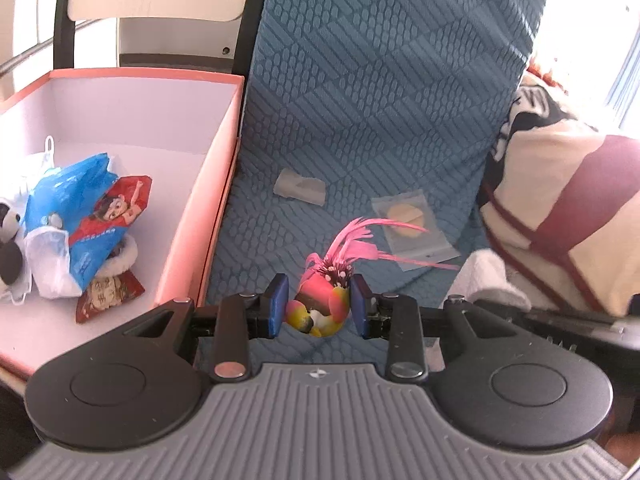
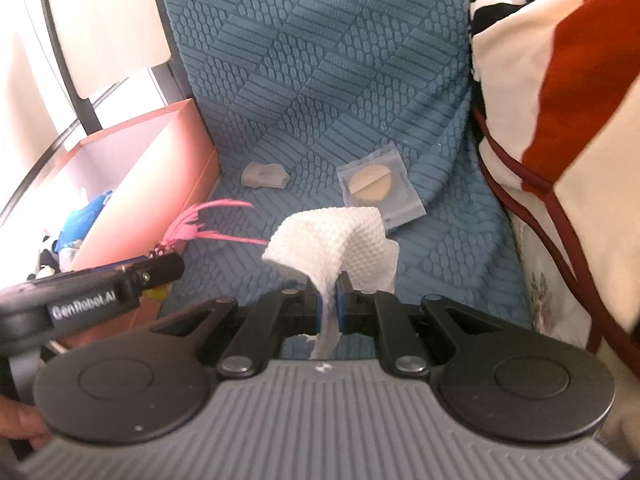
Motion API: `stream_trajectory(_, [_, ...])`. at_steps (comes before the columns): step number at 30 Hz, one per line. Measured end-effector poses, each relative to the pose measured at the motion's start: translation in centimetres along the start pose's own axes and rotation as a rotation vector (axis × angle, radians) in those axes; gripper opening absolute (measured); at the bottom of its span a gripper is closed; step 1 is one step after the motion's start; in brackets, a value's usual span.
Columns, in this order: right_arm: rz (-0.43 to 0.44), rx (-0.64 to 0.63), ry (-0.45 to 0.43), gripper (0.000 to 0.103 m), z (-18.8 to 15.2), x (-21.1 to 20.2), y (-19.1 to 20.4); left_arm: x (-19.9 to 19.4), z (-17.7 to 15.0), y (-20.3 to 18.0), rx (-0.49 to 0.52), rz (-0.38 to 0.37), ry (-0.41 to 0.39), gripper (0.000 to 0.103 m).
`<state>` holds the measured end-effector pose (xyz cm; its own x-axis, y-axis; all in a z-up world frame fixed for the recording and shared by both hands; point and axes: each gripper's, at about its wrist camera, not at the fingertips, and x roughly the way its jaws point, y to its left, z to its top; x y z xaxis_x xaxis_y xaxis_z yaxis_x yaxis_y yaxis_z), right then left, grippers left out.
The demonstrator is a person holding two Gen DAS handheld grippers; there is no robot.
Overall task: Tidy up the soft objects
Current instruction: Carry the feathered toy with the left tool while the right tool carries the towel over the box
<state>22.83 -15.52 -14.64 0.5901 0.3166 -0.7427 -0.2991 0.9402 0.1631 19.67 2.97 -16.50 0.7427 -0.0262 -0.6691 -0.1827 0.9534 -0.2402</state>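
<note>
Left gripper [image 1: 320, 306] grasps feathered toy [image 1: 322, 308] between its fingers; right gripper [image 2: 329, 306] clenched on white cloth [image 2: 332, 240], box [image 1: 120, 96] left of fingers.

At about nine o'clock in your right wrist view you can read "GenRobot.AI" in white on the side of the left gripper [image 2: 160, 270], while the lettering on the red packets in the pink box [image 1: 216, 184] is too blurred to read.
</note>
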Motion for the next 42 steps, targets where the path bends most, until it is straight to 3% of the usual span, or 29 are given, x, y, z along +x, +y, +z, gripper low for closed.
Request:
stream_trajectory(22, [0.038,0.029,-0.001,0.011,-4.3,-7.9,3.5,-8.0,-2.3,1.4,-0.02,-0.078,0.029,0.038])
stream_trajectory(32, [0.038,-0.001,-0.041,0.011,-3.7,-10.3,5.5,-12.4,0.5,3.6,-0.038,-0.088,-0.038,0.038])
stream_trajectory(42, [0.124,-0.052,-0.083,0.011,-1.0,-10.9,9.7,-15.6,2.6,7.4,-0.061,-0.034,-0.08,0.038])
